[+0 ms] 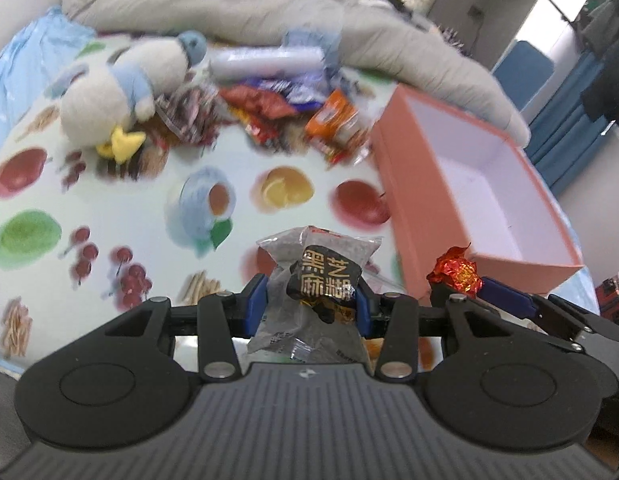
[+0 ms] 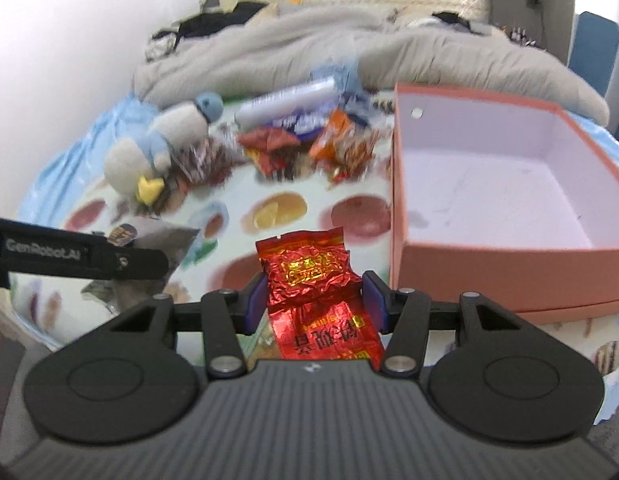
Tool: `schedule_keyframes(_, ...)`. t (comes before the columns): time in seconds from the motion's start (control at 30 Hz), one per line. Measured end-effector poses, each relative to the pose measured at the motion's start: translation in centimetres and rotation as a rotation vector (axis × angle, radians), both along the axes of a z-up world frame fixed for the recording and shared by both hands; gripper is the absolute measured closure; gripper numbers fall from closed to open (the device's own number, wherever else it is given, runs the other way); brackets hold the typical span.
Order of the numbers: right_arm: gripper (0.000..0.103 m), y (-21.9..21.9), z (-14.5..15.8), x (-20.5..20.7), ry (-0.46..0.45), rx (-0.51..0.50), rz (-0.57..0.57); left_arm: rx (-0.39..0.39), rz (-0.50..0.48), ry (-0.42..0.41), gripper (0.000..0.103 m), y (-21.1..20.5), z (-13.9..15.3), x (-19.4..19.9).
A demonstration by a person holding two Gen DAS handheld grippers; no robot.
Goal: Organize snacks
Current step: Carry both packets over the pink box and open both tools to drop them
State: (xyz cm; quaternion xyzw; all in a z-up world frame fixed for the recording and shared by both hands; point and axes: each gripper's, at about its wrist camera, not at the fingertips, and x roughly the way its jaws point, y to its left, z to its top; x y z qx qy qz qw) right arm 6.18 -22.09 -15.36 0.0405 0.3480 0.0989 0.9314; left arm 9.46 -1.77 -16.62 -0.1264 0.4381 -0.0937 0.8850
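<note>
Carrying step: the left gripper [image 1: 311, 304] has its jaws clamped on a grey sachet [image 1: 317, 280], the right gripper [image 2: 315, 300] on a red packet [image 2: 309, 276]. The empty box [image 2: 509, 264] lies ahead-right of both; next, each must reach over its rim and let go.

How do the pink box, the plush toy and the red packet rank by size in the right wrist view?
1. pink box
2. plush toy and red packet: alike; the packet is much nearer, so unsure.
</note>
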Motion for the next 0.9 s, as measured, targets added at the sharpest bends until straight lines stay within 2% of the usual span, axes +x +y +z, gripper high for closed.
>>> schedule_keyframes(0.27, 0.049, -1.0, 4.6, -2.2, -0.096, 0.015, -0.010, -0.033, -0.057, -0.102, 0.053, -1.7, 4.8, -1.9)
schedule_keyframes(0.43, 0.049, -2.7, 6.4, -3.4, -0.137, 0.027, -0.059, -0.043, -0.064, -0.131, 0.053, -3.4, 6.7, -2.7)
schedule_keyframes(0.63, 0.049, -5.8, 7.4, -4.7, -0.149, 0.030, -0.158, -0.086, -0.120, -0.156, 0.053, -6.8, 8.0, -2.9)
schedule_keyframes(0.9, 0.049, -8.7, 7.8, -5.9, -0.156, 0.024, -0.269, -0.080, -0.208, -0.175, 0.053, -10.1, 9.1, -3.1)
